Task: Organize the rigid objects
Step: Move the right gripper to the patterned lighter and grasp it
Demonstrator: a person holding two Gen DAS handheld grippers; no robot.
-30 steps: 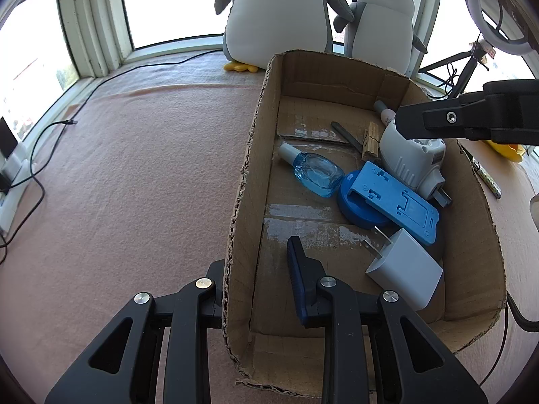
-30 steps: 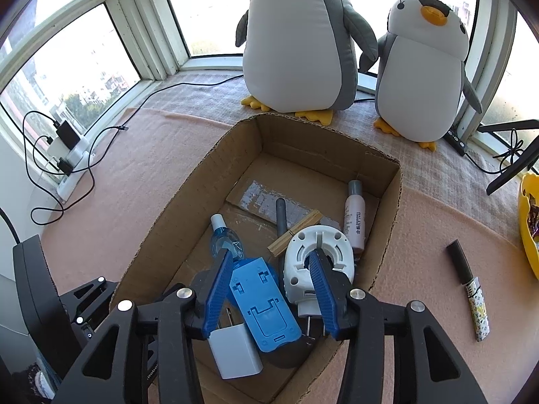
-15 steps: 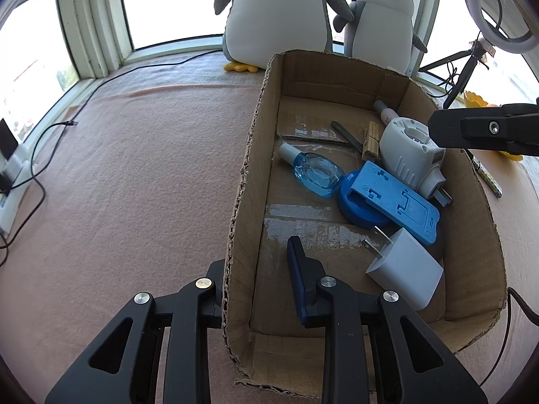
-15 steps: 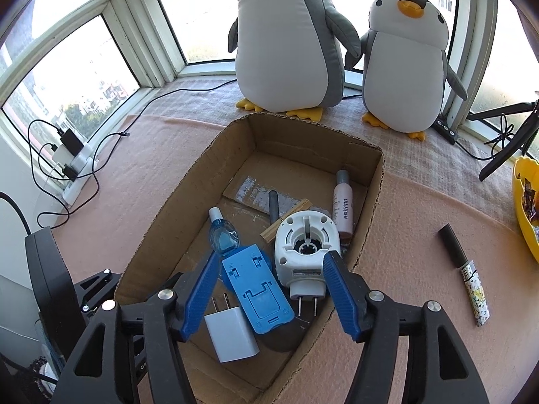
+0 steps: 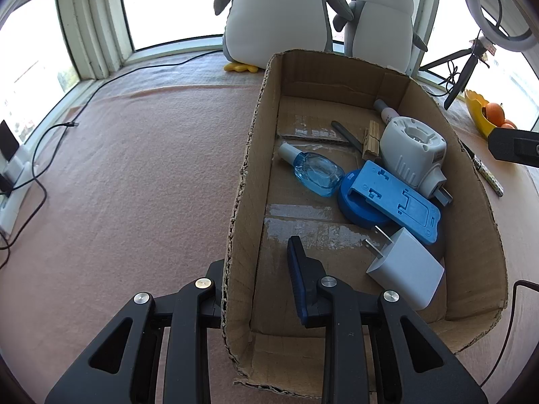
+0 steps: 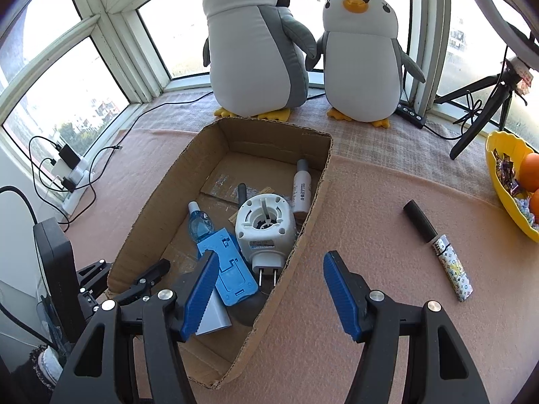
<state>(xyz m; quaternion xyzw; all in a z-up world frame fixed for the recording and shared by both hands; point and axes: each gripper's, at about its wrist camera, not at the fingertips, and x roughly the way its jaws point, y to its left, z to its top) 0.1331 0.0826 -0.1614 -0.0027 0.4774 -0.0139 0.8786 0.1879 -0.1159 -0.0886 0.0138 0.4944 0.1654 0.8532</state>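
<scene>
A cardboard box [image 5: 421, 107] lies on the pink mat. My left gripper [image 5: 257, 259] is shut on its near left wall, one finger inside and one outside. Inside lie a white plug-in device [image 6: 264, 225], a blue phone stand [image 5: 394, 202] on a blue round lid [image 5: 353, 205], a blue bottle [image 5: 315, 170], a white charger [image 5: 404, 269], a clothespin [image 5: 370, 138], a dark pen [image 5: 345, 136] and a small white tube [image 6: 300, 187]. My right gripper [image 6: 271, 259] is open over the box's right wall and holds nothing. A black-handled patterned stick [image 6: 438, 249] lies on the mat to the right of the box.
Two plush penguins [image 6: 256, 50] stand behind the box at the window. A yellow bowl [image 6: 498, 181] with oranges sits at the far right, beside a black tripod [image 6: 478, 107]. Cables and a power strip [image 6: 72, 171] lie along the left sill.
My right gripper opened off the white plug-in device and drew back to the right, past the box's wall. The device stays in the box. The left gripper kept still.
</scene>
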